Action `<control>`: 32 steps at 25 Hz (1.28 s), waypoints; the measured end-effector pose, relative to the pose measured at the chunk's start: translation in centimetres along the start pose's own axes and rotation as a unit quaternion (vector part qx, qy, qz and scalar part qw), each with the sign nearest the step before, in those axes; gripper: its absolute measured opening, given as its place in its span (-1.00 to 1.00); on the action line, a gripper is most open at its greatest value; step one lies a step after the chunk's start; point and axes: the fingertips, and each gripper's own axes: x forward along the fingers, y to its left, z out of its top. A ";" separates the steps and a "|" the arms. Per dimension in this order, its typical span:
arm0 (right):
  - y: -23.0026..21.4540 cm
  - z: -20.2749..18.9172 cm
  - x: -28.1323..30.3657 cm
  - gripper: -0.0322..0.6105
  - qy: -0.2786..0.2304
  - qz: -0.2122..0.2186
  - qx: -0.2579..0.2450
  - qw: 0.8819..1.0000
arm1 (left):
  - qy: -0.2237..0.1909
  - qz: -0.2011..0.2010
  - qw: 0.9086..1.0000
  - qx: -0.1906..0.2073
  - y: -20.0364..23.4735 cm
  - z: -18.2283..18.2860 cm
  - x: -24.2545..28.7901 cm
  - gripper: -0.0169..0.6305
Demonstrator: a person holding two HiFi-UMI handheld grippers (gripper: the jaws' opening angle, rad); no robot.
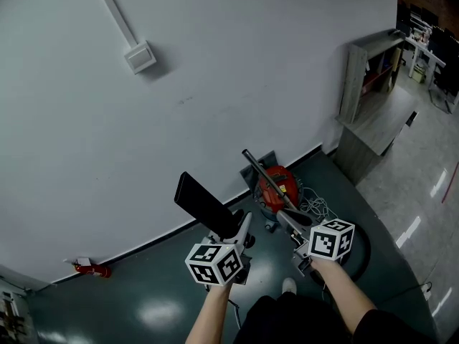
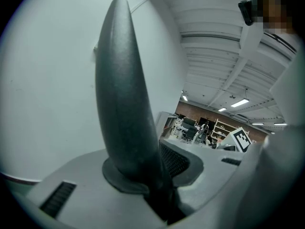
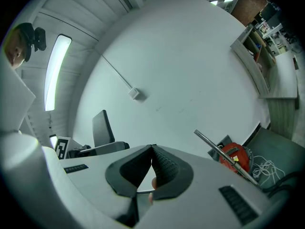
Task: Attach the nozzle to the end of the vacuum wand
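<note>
Wand (image 1: 262,172) base (head view) behind right hand-held gripper (image 1: 285,219)

Two grippers, the left gripper (image 1: 245,226) and the right gripper (image 1: 285,218), are sharing the scene with one nozzle (image 1: 206,205), one wand (image 1: 262,172), one red vacuum cleaner (image 1: 278,190), one cable coil (image 1: 316,207) and one wall box (image 1: 140,56).

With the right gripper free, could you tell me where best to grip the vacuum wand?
I'd grip the wand on its bare metal shaft, below the top end, from the side, jaws across the tube. It is a thin straight tube leaning up from the red vacuum, and its tip should stay clear for the nozzle.
</note>
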 end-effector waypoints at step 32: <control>-12.1 5.5 13.6 -0.84 0.017 -0.050 0.043 0.998 | 0.047 -0.010 0.999 -0.021 13.3 3.5 15.6 -0.65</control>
